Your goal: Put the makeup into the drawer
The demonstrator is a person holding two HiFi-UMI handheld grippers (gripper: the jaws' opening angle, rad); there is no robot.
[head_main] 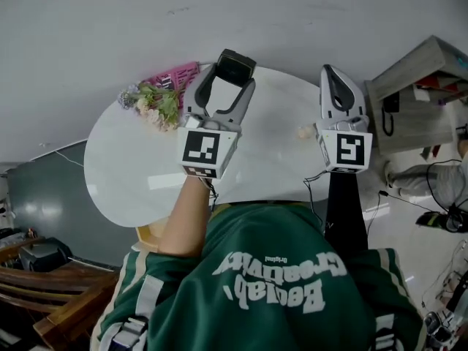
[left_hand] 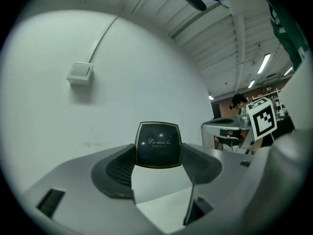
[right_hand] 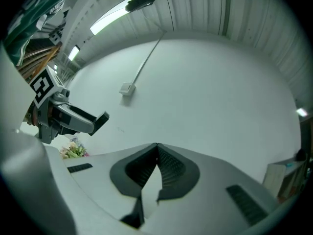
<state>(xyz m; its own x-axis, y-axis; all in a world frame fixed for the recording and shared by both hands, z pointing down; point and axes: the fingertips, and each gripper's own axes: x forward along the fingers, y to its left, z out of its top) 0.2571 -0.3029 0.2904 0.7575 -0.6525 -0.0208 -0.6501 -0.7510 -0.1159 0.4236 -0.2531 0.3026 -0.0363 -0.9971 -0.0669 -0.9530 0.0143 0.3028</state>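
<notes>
Green sweatshirt (head_main: 278,284) fills the near foreground as a person stands over a round white table (head_main: 139,167), a gripper raised in each hand. The left gripper (head_main: 229,85) clamps a makeup compact (left_hand: 158,145) between its ribbed pads, holding it upright and well above the tabletop, pointed at the bare far wall. That height likely keeps the compact clear of the table for carrying; no drawer shows in any view, so where it must go cannot be told. The right gripper (right_hand: 156,153), just to the right at about the same height, has its jaws pressed together with nothing between them, apparently kept free to pull a drawer open. The compact is a flat, glossy black square with rounded corners, a thin gold border and gold script on its lid; the pads grip its lower edges, leaving most of the lid exposed. A bunch of flowers (head_main: 153,102) lies at the table's far left edge.
</notes>
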